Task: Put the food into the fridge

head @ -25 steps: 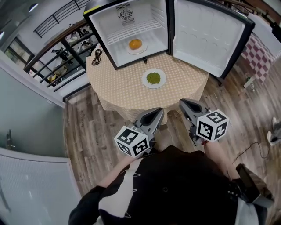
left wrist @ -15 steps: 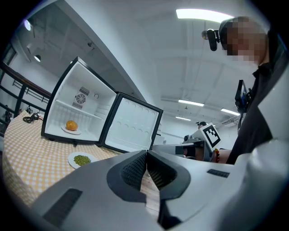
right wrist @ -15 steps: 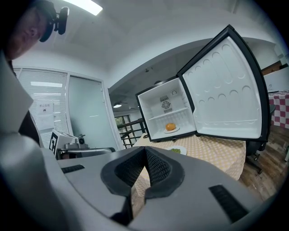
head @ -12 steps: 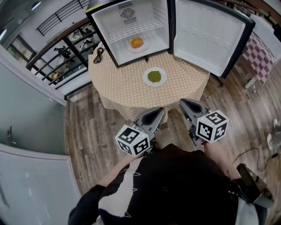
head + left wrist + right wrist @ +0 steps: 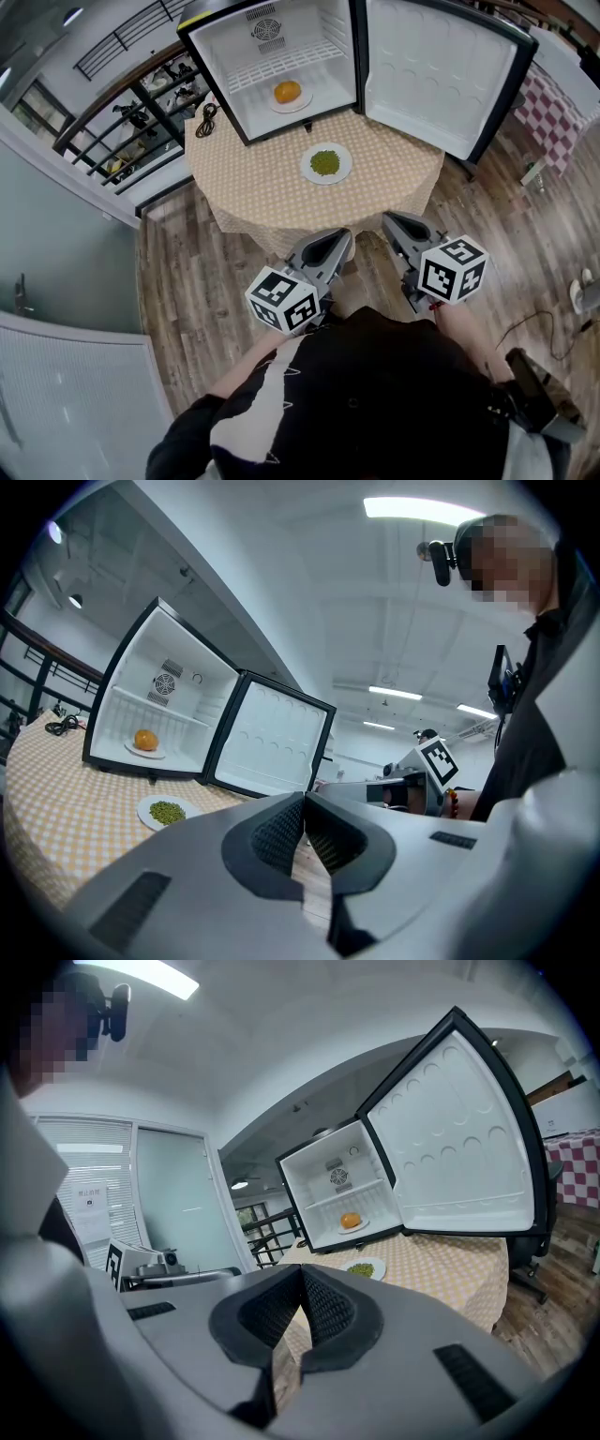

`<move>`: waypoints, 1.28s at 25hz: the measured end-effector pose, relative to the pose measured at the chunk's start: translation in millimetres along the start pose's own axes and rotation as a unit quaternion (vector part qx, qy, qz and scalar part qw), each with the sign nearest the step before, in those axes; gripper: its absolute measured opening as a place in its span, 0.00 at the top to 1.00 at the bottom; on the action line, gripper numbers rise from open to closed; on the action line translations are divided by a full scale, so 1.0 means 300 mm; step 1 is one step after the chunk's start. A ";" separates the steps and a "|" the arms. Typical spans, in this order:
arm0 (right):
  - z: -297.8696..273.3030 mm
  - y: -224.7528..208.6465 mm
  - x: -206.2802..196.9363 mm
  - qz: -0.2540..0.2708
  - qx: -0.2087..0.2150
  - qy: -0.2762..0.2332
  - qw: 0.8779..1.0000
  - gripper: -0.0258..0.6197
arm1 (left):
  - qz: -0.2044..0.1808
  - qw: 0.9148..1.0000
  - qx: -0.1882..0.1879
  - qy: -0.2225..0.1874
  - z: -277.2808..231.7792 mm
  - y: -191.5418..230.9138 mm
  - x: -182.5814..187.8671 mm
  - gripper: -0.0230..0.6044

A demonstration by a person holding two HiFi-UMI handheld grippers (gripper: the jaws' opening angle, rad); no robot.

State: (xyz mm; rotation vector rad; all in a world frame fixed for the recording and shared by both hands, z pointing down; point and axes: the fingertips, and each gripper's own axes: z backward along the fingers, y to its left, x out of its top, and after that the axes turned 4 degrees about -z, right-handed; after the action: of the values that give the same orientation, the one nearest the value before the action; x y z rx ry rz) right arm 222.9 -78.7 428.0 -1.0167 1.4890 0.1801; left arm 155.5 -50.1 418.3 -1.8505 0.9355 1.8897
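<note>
Left claw [image 5: 339,236] and right claw [image 5: 390,219] stay clenched and empty, unmoved since a second ago, just short of the desk [image 5: 253,187]. Plate of green food [image 5: 325,162] still lies on the desk before the open fridge [image 5: 230,42]; the orange [image 5: 287,92] remains inside.

a white plate of green food [image 5: 325,163] sits on the table [image 5: 253,183] before the open fridge [image 5: 323,42]; an orange [image 5: 287,92] lies inside.
</note>
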 end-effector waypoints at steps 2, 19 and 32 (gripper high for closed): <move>0.004 -0.001 -0.002 0.000 -0.001 0.001 1.000 0.94 | 0.001 1.000 0.000 -0.001 -0.001 -0.003 0.000 0.94; 0.001 -0.025 0.008 0.010 -0.009 0.008 1.000 0.94 | 0.006 1.000 -0.007 0.004 -0.028 0.002 -0.001 0.94; -0.052 -0.042 0.029 0.007 -0.007 0.008 1.000 0.94 | 0.008 1.000 -0.009 0.005 -0.057 0.062 0.013 0.94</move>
State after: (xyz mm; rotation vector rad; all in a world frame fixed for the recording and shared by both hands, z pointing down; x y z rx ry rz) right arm 221.2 -100.3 429.6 -1.0208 1.5124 0.1929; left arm 156.1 -75.7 419.6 -1.8689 0.9428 1.9059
